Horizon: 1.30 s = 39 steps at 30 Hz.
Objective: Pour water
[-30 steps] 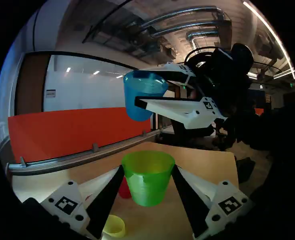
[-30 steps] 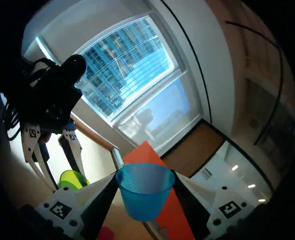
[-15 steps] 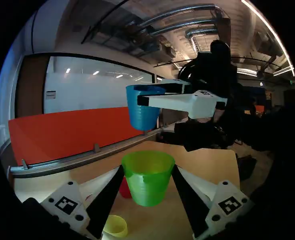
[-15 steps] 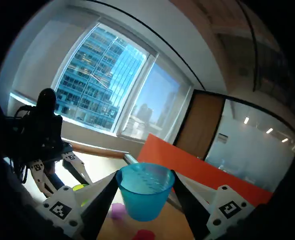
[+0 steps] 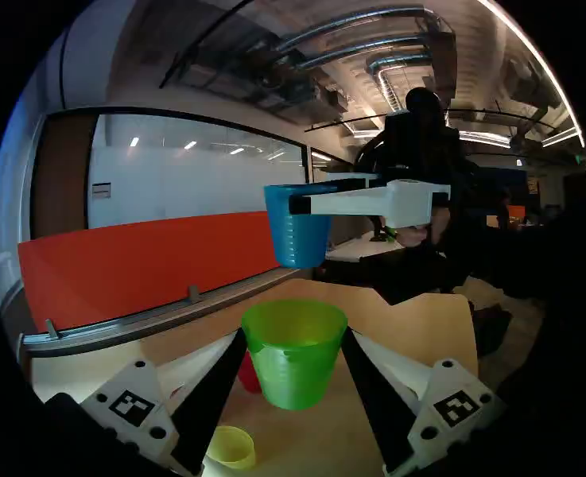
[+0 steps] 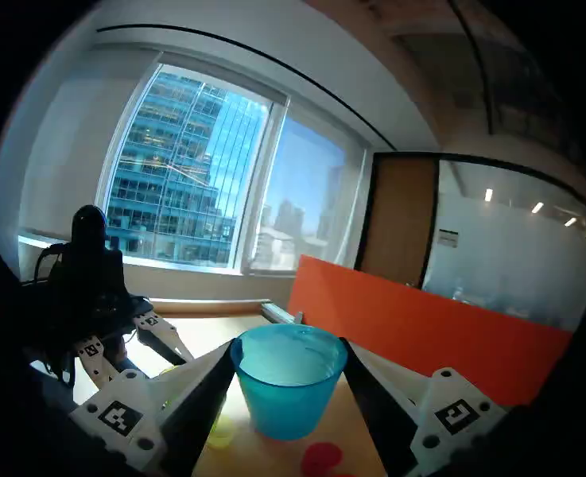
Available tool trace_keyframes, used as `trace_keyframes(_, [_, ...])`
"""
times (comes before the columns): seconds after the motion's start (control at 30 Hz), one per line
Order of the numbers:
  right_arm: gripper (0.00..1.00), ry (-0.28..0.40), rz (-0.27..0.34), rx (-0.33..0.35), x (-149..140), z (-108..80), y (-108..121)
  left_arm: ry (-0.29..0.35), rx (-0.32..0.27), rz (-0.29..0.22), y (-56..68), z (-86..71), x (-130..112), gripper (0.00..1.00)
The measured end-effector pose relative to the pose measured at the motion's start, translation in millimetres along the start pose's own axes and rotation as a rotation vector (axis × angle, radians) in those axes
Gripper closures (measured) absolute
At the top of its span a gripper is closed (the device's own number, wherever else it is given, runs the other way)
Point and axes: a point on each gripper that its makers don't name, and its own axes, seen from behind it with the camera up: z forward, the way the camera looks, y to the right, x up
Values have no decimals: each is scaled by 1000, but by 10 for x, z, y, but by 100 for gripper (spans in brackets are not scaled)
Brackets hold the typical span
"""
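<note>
A translucent green cup [image 5: 294,358] stands upright between the fingers of my left gripper [image 5: 294,342], which is shut on it just above the wooden table [image 5: 420,318]. Above and slightly right of it hangs a blue cup [image 5: 296,226], upright and level, with my right gripper [image 5: 300,199] shut on it from the right. In the right gripper view the blue cup [image 6: 289,393] sits between my own fingers [image 6: 205,389]; whether it holds water I cannot tell. The left gripper [image 6: 145,354] shows farther off at the lower left.
A red cup [image 5: 249,375] and a small yellow cup [image 5: 230,447] stand on the table below the green cup. An orange partition [image 5: 149,258] with a metal rail runs along the table's far side. A person [image 5: 420,151] stands behind the right gripper. Large windows [image 6: 189,191] lie beyond.
The right gripper has rolled the blue cup from tilted back to upright and level, and shifted it a little to the right. The left gripper and green cup have stayed put.
</note>
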Motion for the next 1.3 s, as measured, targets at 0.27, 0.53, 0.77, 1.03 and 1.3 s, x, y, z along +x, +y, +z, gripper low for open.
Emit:
trace_keyframes(0.27, [7,-28,25,-16,-214,-225,26,-22,1,8,13,-97,-109,14])
trace_keyframes(0.53, [7,-50,67,-32,-433,-400,64,-67,3,15,52,-117,-322,14])
trace_keyframes(0.77, [7,-85,118,-31,-710,-480,82,-119,-10,17,108,-57,-520,14])
trace_keyframes(1.03, [7,-128,151,-12,-1030,-493,73,-182,-19,27,99,74,-717,15])
trace_keyframes(1.3, [7,-182,152,11,-1324,-489,41,-248,-29,30,56,210,-915,14])
